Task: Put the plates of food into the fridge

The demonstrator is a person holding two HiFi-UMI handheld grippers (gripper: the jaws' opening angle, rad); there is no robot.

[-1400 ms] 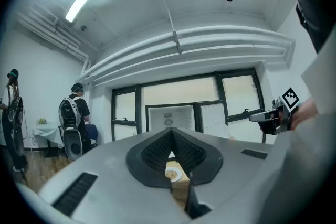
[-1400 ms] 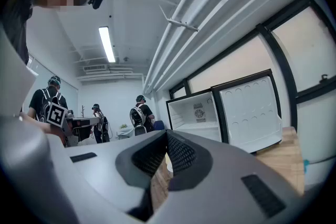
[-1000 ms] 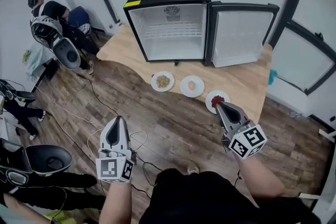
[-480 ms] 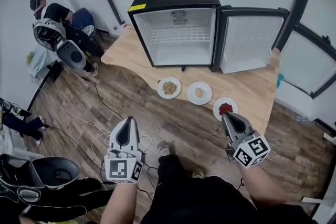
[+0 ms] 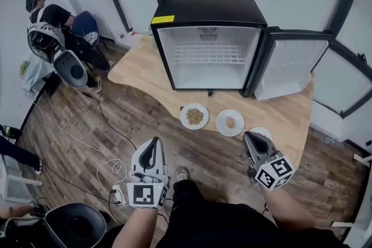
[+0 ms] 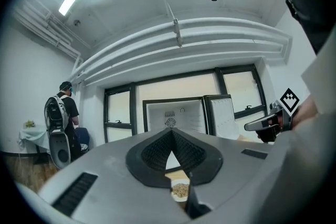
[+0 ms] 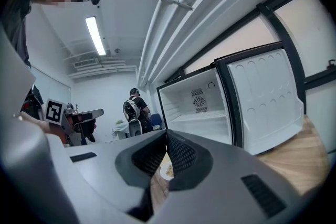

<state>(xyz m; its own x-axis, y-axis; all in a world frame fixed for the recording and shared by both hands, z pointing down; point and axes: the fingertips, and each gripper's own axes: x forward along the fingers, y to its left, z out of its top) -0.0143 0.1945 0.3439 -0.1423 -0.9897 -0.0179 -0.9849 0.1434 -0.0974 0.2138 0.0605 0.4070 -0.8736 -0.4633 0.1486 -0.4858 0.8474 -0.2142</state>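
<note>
Currently: mini fridge (image 5: 209, 38) sits on the wooden table (image 5: 139, 69), fridge door (image 5: 290, 69) swung wide, wire shelf (image 5: 208, 54) bare, so ready for loading. Three plates wait in a row on the table just before it: grain plate (image 5: 194, 116), middle plate (image 5: 230, 122) with an egg-like lump, and third plate (image 5: 265, 132) partly behind the right claw (image 5: 250, 136). Right claw and left claw (image 5: 152, 141) are both pressed together, empty, short of the plates.
</note>
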